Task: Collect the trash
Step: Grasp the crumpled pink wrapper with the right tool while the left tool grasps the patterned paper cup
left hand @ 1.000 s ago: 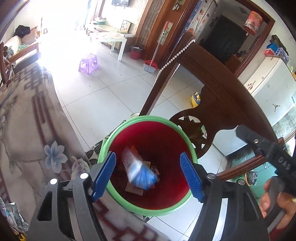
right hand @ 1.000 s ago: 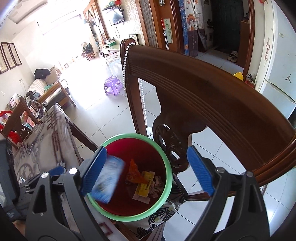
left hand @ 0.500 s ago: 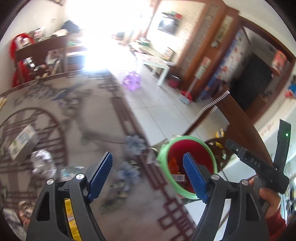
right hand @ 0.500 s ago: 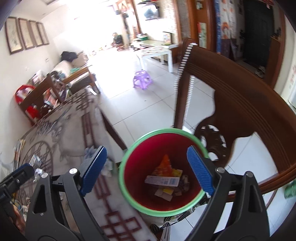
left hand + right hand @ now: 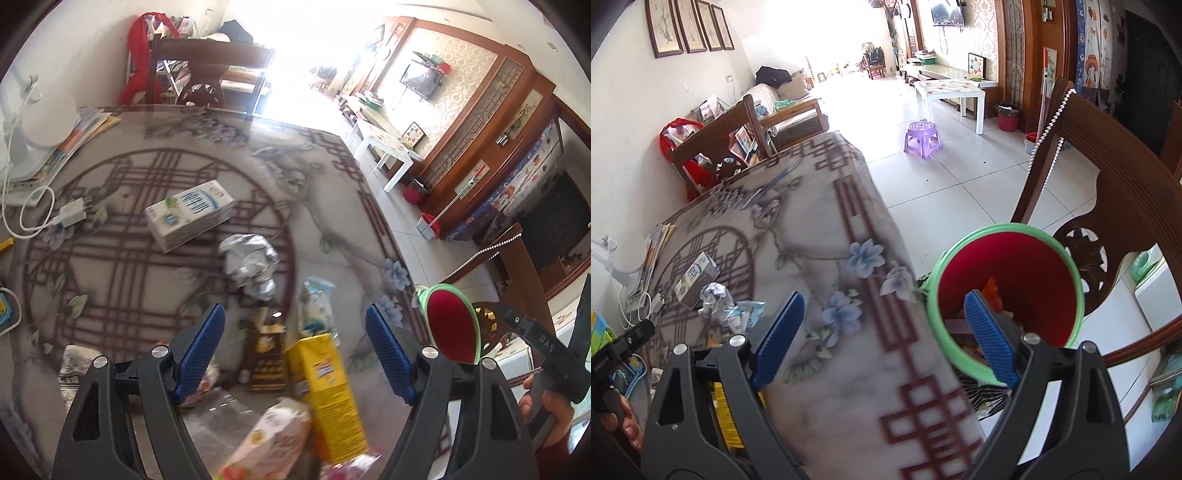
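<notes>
A table point(image 5: 325, 206) under a grey cloth printed with dark red lattice and pale blue flowers fills most of the left wrist view, and its corner runs down the middle of the right wrist view. Beside that corner stands a carved dark wooden chair point(image 5: 1123, 155), with a white bead string hanging from its post. Just below the table edge, in front of the chair, is the red waste bin point(image 5: 1030, 269) with a green rim; wrappers already lie in its bottom.

The trash lies in a loose scatter on the cloth: a white and blue tissue pack point(image 5: 190, 212) lies apart toward the far side, a crumpled silver foil wrapper point(image 5: 251, 264) nearer, then a clear blue-printed plastic wrapper point(image 5: 314, 306), a dark brown sachet point(image 5: 267, 350) and a yellow carton point(image 5: 325, 391) side by side, and a blurred pink packet point(image 5: 269, 443) at the bottom edge.

The left gripper point(image 5: 293, 350) hangs over this pile with its blue pads spread wide and nothing between them. The right gripper point(image 5: 884, 334) is likewise released and empty, one pad over the cloth, the other in front of the bin's mouth
</notes>
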Demonstrator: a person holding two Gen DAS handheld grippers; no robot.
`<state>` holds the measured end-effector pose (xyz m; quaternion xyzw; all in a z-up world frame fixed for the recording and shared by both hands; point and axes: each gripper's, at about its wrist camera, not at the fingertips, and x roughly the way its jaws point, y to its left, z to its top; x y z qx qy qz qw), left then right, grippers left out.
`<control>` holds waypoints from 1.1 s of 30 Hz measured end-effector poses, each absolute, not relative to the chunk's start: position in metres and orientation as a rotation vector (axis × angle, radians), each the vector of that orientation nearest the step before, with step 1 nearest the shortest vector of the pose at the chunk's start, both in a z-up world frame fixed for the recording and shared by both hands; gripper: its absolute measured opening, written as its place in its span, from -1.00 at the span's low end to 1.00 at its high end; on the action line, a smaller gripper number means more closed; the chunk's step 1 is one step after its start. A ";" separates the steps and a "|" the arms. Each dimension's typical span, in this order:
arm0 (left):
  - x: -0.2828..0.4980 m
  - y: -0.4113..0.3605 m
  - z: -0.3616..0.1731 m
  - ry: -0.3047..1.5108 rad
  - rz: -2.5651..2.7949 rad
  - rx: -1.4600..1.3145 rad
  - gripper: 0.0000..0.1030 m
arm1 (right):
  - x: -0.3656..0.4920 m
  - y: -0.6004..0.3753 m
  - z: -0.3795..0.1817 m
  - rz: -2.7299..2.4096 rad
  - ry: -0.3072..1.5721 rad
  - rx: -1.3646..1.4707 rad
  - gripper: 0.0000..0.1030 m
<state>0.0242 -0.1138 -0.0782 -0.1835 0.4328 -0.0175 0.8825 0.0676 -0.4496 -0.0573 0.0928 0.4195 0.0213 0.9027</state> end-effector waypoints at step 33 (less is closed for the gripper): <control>-0.051 0.083 -0.145 1.050 0.148 -0.471 0.46 | 0.058 -0.121 -0.162 0.579 1.345 -0.051 -0.42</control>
